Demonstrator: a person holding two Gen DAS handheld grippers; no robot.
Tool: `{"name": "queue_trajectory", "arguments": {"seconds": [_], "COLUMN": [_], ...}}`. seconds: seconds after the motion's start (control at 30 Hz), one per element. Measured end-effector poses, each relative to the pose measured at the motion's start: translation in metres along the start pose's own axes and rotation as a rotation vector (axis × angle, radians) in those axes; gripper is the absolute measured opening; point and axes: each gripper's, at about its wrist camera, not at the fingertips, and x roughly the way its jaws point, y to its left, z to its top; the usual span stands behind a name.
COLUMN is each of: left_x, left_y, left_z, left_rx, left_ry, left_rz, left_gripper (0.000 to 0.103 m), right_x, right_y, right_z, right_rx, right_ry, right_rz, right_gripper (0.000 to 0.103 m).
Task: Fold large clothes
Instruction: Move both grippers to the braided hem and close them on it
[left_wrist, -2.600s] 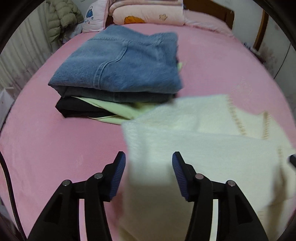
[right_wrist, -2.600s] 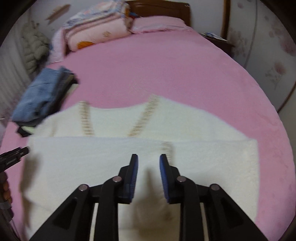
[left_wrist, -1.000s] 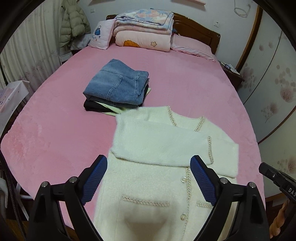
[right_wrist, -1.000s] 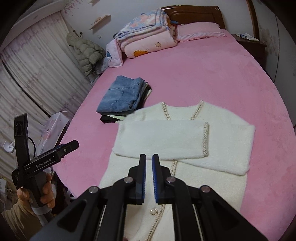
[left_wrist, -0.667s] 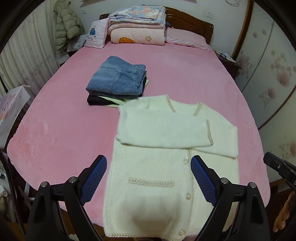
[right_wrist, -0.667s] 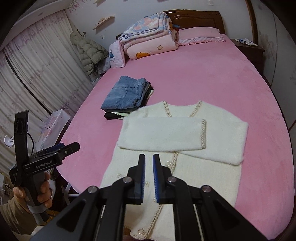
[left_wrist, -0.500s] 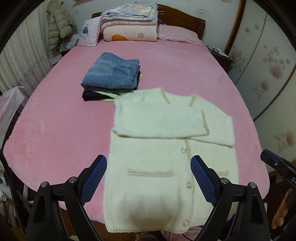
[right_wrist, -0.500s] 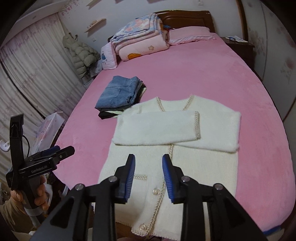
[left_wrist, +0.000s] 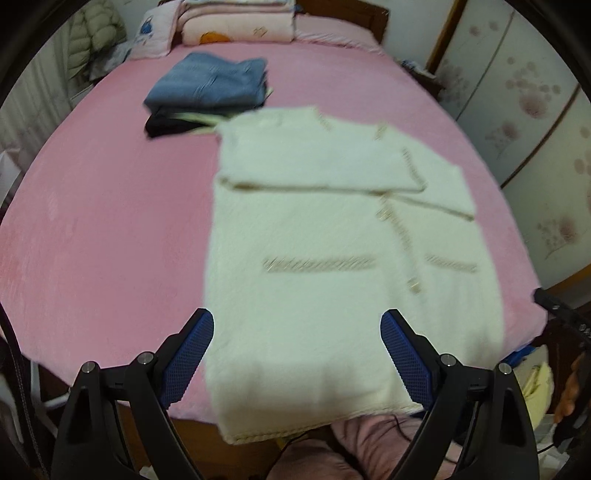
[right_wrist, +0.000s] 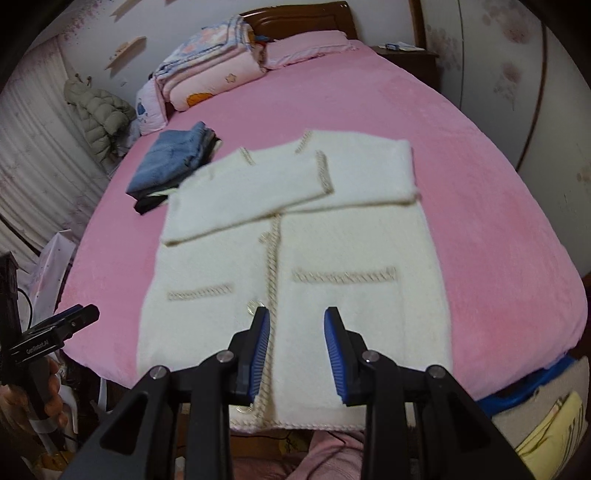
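Observation:
A cream cardigan (left_wrist: 332, 229) lies flat on the pink bed (left_wrist: 110, 221), buttoned, with both sleeves folded across the chest (right_wrist: 251, 192). Its hem reaches the bed's near edge. My left gripper (left_wrist: 297, 317) hovers wide open above the lower left part of the cardigan, with nothing between the pads. My right gripper (right_wrist: 296, 312) stands part-way open over the lower front (right_wrist: 295, 240), just right of the braided placket, and grips nothing. In the right wrist view a hand holds the left gripper (right_wrist: 59, 328) off the bed's left corner.
A stack of folded clothes with jeans on top (left_wrist: 210, 81) sits beyond the cardigan's left shoulder. Folded blankets and pillows (right_wrist: 210, 77) lie at the headboard. A puffer jacket (right_wrist: 99, 114) hangs at the left, and wardrobe doors (left_wrist: 535, 110) stand at the right.
Both grippers have come down and closer to the cardigan's lower half. The right jaws went from shut to part-way open. The left jaws stayed wide, and the cardigan has not moved.

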Motion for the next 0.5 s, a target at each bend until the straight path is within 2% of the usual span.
{"name": "queue_trajectory", "arguments": {"seconds": [0.2, 0.33, 0.5], "left_x": [0.059, 0.081, 0.099], "left_y": [0.048, 0.069, 0.085], "left_z": [-0.058, -0.086, -0.106], "left_rx": [-0.088, -0.118, -0.184], "left_ry": [0.174, 0.212, 0.239], "left_rz": [0.009, -0.005, -0.093], "left_gripper": [0.087, 0.087, 0.087], "right_x": [0.028, 0.040, 0.048], "right_y": [-0.036, -0.055, -0.071], "right_z": [-0.037, -0.054, -0.066], "right_rx": [0.011, 0.025, 0.028], "right_ry": [0.061, 0.102, 0.134], "right_rz": [-0.058, -0.063, -0.066], "right_gripper": [0.031, 0.031, 0.031]}}
